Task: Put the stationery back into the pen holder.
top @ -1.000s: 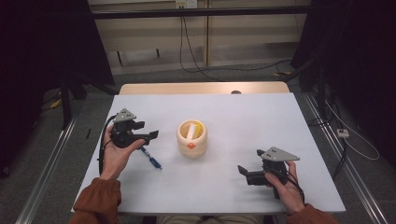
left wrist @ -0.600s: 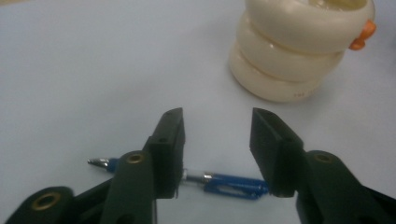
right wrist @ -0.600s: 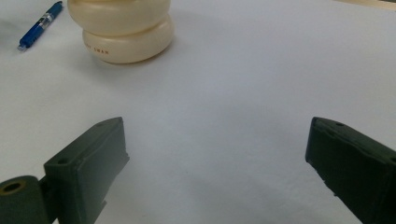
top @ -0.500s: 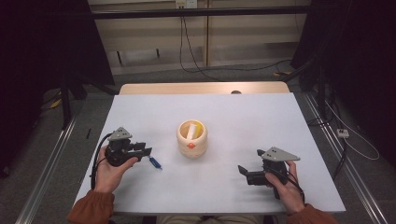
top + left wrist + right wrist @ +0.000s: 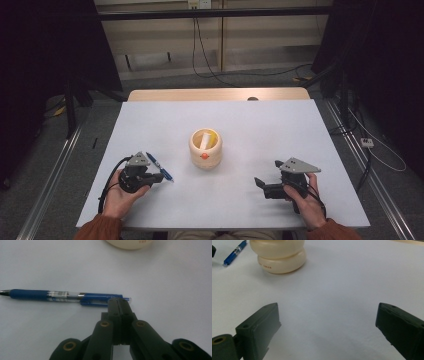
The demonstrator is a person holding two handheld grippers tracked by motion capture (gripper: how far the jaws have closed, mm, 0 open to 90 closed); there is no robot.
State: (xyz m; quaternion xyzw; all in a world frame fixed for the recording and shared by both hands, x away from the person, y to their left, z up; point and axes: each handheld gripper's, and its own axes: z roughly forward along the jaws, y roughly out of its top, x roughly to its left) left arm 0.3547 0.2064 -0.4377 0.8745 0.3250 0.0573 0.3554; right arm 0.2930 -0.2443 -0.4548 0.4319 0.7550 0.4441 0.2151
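Observation:
A blue pen point(image 5: 160, 166) lies flat on the white table point(image 5: 250, 125), left of a cream cup point(image 5: 205, 148). My left gripper point(image 5: 158, 178) sits low at the pen's near side. In the left gripper view its jaws have just been closing and now meet with nothing between them; the gripper point(image 5: 119, 300) has its tips at the clip end of the pen point(image 5: 65, 296). My right gripper point(image 5: 260, 186) rests open on the table right of the cup. In its own view the right gripper point(image 5: 327, 315) has bare table between wide jaws, with the cup point(image 5: 279, 255) and pen point(image 5: 234, 252) beyond.
The cup holds a pale roll and something yellow, and has an orange spot on its front. A wooden strip point(image 5: 215, 94) runs along the table's far edge. Cables lie on the floor beyond, and dark curtains stand at both sides.
My left hand has come toward the table's near edge and sunk lower, and its jaws have gone from open to shut. The pen, cup and right hand have stayed put.

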